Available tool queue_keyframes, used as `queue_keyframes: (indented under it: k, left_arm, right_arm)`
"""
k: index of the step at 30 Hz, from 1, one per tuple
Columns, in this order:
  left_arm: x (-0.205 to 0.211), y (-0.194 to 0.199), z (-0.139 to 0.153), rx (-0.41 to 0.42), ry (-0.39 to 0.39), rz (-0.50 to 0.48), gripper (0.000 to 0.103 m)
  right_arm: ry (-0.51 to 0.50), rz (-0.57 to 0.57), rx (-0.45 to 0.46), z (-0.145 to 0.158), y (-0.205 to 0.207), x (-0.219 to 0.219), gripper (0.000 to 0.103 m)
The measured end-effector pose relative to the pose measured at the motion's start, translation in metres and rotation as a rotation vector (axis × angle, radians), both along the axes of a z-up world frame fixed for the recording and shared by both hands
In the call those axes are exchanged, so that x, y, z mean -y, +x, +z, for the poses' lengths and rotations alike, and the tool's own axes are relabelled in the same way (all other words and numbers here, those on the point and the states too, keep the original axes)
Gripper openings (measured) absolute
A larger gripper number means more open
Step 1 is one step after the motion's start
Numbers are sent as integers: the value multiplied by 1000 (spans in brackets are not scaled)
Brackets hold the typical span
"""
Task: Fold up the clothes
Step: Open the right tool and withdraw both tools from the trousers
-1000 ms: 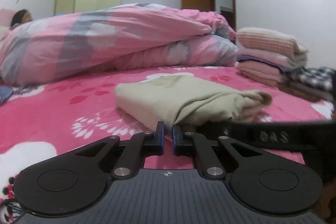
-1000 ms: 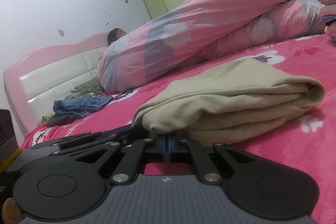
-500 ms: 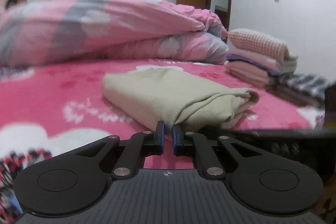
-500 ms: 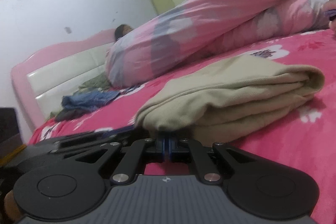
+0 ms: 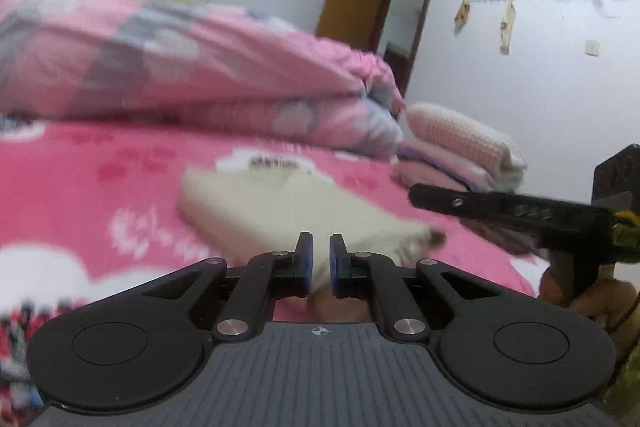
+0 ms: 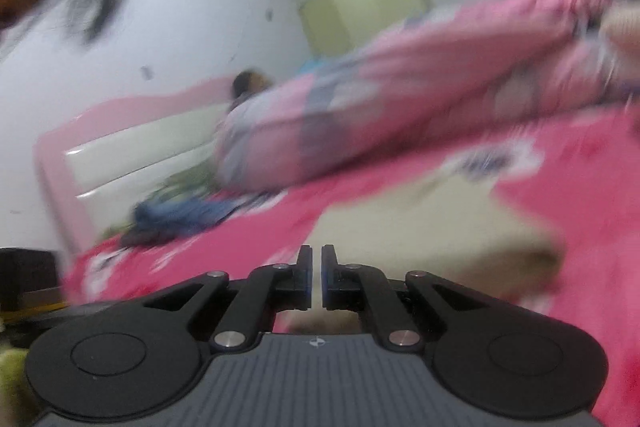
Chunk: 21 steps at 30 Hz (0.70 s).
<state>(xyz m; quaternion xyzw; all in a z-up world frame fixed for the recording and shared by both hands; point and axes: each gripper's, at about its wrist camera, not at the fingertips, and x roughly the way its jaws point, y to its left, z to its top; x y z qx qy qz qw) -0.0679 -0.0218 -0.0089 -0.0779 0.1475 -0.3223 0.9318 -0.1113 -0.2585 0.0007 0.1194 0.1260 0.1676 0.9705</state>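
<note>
Now parting the jaws of the left gripper [image 5: 319,259] over the near edge of the folded beige garment [image 5: 280,203], showing cloth through the slit but seemingly not pinching it. Keeping the right gripper [image 6: 316,267] all but closed on nothing, close by the right end of the same bundle.

Leaving the garment lying folded on the pink floral bedsheet [image 5: 80,179], in front of the rolled duvet [image 5: 180,67] and near the stack of folded clothes [image 5: 460,143] off to one side.

Risking, most likely, a snag: catching a loose hem on a pad, dragging the top layer along and undoing the fold. Risking also knocking the bundle askew with the right gripper, given the closeness to its corner.

Perhaps preparing to carry it to the stack: then possibly gripping only one layer and letting the rest spill open. Judging depth poorly through this blur, so possibly closing short of the cloth or biting into the bedsheet instead. Possibly brushing the finished bundle while reaching for the blue garment [image 6: 180,215] by the headboard, well apart.
</note>
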Motion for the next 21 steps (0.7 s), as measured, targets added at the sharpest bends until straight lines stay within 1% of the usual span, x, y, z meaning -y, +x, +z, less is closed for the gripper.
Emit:
queue_keyframes:
  k: [1,2,3,4,5,6,8,10,12,13,14,15,16,17,19,21]
  left_arm:
    - [10,5,0,11,35,-22,21]
    - [21,10,-3,5,87,-39,24]
    - [31,10,-9,12,138,-50,24]
    - [40,10,-15,19,189,-62,25]
    - [49,10,-21,27,240,-73,26]
    - [54,4,-25,69,283,-70,27]
    - [60,-5,-28,126,350,-70,33]
    - [62,-7,-30,146,385,-69,37]
    - [63,-7,-31,143,387,-68,38]
    - [63,-6,-31,141,388,-68,39]
    - [63,-6,-30,135,383,-71,40]
    - [62,-7,-30,130,378,-73,40]
    - [60,-6,-28,116,364,-74,40]
    - [58,-6,-27,101,350,-75,40]
    - [51,-6,-19,59,291,-65,40]
    - [44,0,-8,57,206,-56,40]
  right_arm:
    - [-32,-32,21,1,6,-2,5]
    - [-58,-58,30,0,12,-3,8]
    - [-77,-77,15,-6,20,-2,9]
    - [-109,-94,-33,-18,30,-1,11]
    - [-152,-113,-101,-33,40,0,11]
    - [-173,-116,-138,-47,47,3,10]
    - [-144,-100,-124,-55,44,11,9]
    - [-114,-111,-117,-45,40,16,11]
    - [-97,-139,-60,-32,33,18,11]
    - [-115,-156,-28,-29,32,19,12]
    - [-146,-184,-23,-30,36,21,14]
    - [-179,-212,-55,-36,43,25,16]
    - [-201,-218,-95,-47,51,29,16]
    - [-205,-210,-105,-55,54,32,16]
    - [-195,-205,-88,-57,53,34,16]
    - [-198,-203,-71,-59,52,35,16]
